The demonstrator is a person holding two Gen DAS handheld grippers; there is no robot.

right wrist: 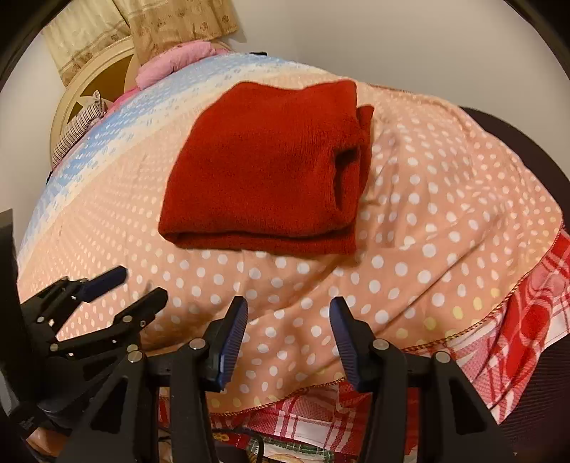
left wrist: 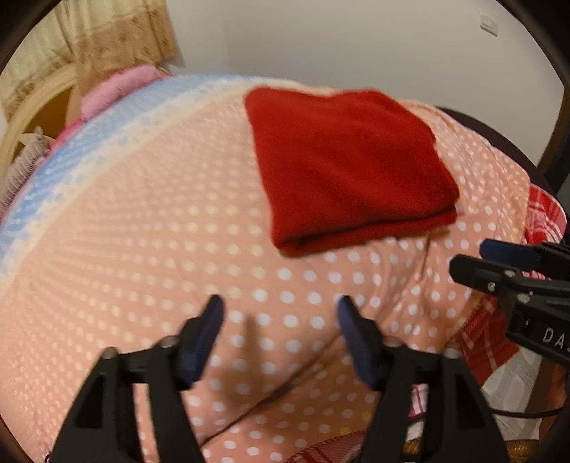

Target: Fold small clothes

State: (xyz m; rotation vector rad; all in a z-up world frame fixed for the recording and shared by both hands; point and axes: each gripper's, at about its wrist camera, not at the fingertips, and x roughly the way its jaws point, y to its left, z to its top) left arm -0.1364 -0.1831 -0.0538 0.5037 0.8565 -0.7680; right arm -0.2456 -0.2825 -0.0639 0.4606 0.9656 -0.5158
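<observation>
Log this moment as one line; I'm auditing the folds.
garment: folded, on blanket | left gripper: open, empty | right gripper: open, empty

A plain dark-red folded cloth (right wrist: 263, 171) lies on a peach blanket (right wrist: 409, 249) with white dots; blue band (right wrist: 117, 128) at ten o'clock.

Polka-dot blanket (right wrist: 409, 249) over red plaid cloth (right wrist: 534, 320); curtain (right wrist: 171, 25), pink cloth (right wrist: 178, 57) behind
</observation>
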